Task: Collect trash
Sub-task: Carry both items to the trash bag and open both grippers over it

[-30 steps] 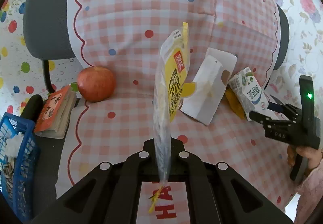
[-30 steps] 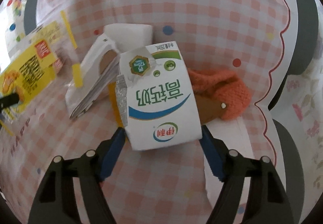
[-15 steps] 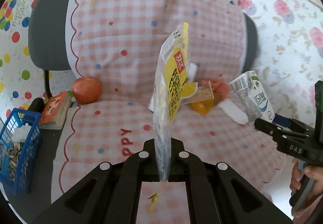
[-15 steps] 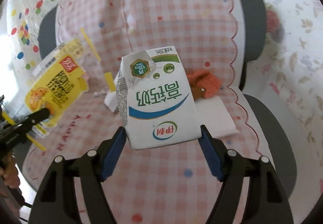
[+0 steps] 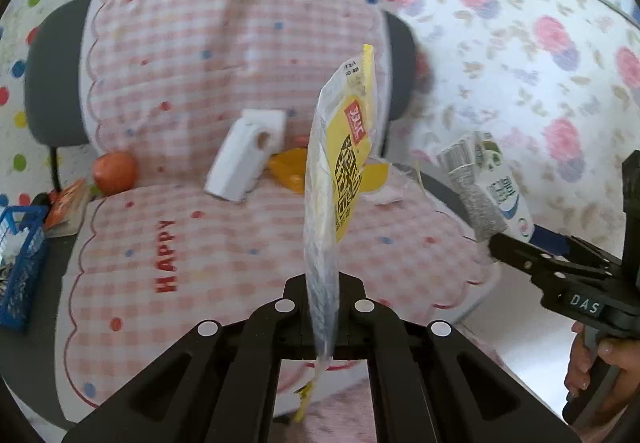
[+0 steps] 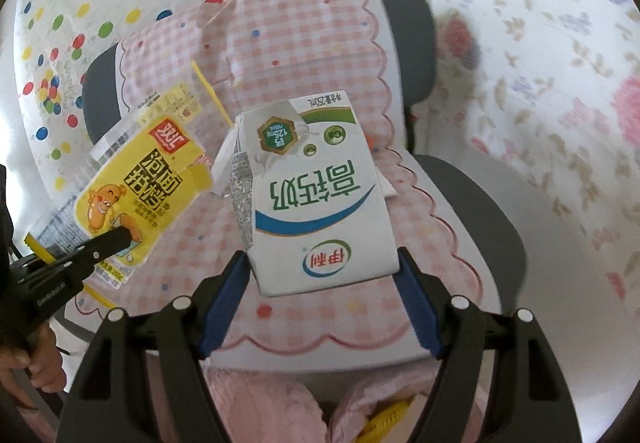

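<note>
Left hand-held gripper [image 5: 324, 307] pinches my limp, slippery yellow snack wrapper [image 5: 340, 171] by its bottom edge; right hand-held gripper [image 6: 320, 275] clamps the light, crushable milk carton [image 6: 316, 195] across its base, both above the chair.

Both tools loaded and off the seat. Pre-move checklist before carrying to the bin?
1. Left tool grip on yellow snack wrapper: ok, jaws shut on its lower edge, wrapper standing upright.
2. Right tool grip on milk carton: ok, blue pads press both sides of it.
3. Both items clear of the checked seat cover: ok, both held in the air.
4. Gap between wrapper and carton: ok, apart in both views.
5. Trash left on the seat: not ok, white paper box and orange wrapper remain.
6. Drop-off bin: cannot tell; only a blue basket shows at the left edge, already holding things.
</note>
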`<move>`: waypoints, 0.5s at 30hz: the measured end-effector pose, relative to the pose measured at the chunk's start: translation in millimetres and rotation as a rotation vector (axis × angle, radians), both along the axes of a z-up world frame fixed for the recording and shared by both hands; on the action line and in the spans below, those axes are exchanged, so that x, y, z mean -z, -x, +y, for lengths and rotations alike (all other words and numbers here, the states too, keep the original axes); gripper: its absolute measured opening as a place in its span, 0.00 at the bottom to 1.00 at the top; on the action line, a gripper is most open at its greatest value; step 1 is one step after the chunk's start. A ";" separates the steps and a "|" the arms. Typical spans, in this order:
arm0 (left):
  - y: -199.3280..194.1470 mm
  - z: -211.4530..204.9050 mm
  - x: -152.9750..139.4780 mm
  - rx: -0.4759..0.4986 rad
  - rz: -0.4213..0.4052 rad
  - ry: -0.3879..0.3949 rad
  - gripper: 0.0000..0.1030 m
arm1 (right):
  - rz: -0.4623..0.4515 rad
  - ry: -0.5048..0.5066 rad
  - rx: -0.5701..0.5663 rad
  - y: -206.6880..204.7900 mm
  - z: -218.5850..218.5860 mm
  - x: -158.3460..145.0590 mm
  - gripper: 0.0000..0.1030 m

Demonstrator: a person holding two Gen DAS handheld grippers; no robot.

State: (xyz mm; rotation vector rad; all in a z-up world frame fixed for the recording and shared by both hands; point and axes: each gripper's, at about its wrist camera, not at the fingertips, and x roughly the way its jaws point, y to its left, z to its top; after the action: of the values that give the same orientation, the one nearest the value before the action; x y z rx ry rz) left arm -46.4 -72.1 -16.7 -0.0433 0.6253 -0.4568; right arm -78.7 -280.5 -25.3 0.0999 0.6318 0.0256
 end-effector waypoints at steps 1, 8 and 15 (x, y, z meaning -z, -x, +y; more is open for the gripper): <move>4.8 -3.8 -0.4 0.010 -0.005 0.001 0.01 | -0.002 0.001 0.011 8.0 -3.0 0.6 0.70; 43.5 -40.3 8.2 0.113 -0.020 -0.001 0.02 | 0.000 0.013 0.117 69.1 -29.1 8.4 0.70; 78.2 -79.5 30.0 0.223 0.016 -0.022 0.02 | 0.041 0.023 0.233 127.9 -56.9 32.9 0.70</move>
State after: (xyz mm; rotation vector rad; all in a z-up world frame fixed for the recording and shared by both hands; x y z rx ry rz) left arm -124.6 -151.7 -46.7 0.0441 0.6535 -0.6661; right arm -206.6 -337.3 -58.2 0.1516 0.6579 -0.2087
